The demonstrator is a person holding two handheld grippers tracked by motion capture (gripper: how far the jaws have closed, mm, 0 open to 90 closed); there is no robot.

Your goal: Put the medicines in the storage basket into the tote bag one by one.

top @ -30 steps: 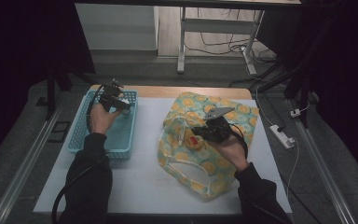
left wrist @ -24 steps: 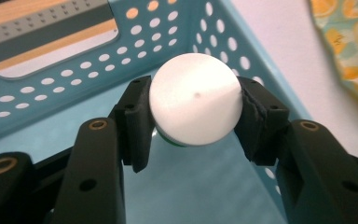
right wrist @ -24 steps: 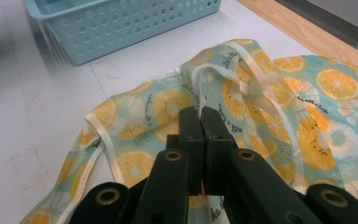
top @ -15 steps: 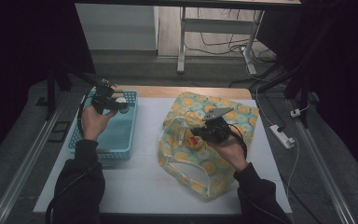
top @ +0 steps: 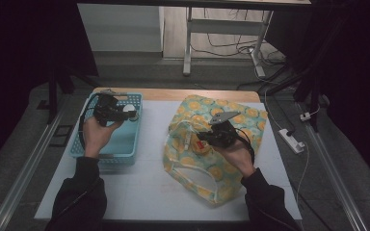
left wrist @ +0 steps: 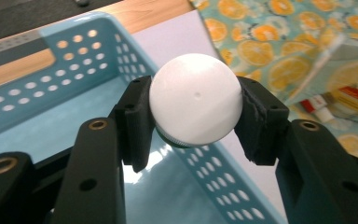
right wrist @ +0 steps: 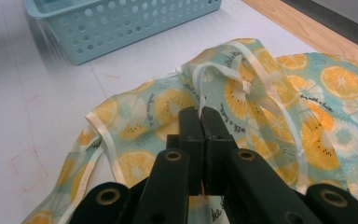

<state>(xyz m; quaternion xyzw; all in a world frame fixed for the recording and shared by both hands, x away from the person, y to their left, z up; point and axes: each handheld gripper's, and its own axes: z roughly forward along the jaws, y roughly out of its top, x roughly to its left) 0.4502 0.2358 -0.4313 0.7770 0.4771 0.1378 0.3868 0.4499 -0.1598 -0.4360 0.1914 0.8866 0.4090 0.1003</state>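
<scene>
Slippage is my main worry right now: my left gripper [left wrist: 193, 116] is clamped on a smooth white ball [left wrist: 196, 98], the pads [left wrist: 137, 119] pressing its two sides, and it hangs over the blue basket [top: 125, 144] near the basket's right wall. A round, glossy thing like that gives the pads little to bite on, so I judge that any jolt or slackening on the way across could let it roll out and drop onto the white table [top: 144, 192], or back into the basket. My right gripper [right wrist: 200, 122] has its jaws pressed together on the pale edge band of the orange-print bag [right wrist: 279, 121], holding the mouth up. If that thin strip slides free, I expect the opening to sag shut just as the ball arrives. Inside the bag I can make out a small red-and-white item [left wrist: 316, 105] that the ball could land on.
</scene>
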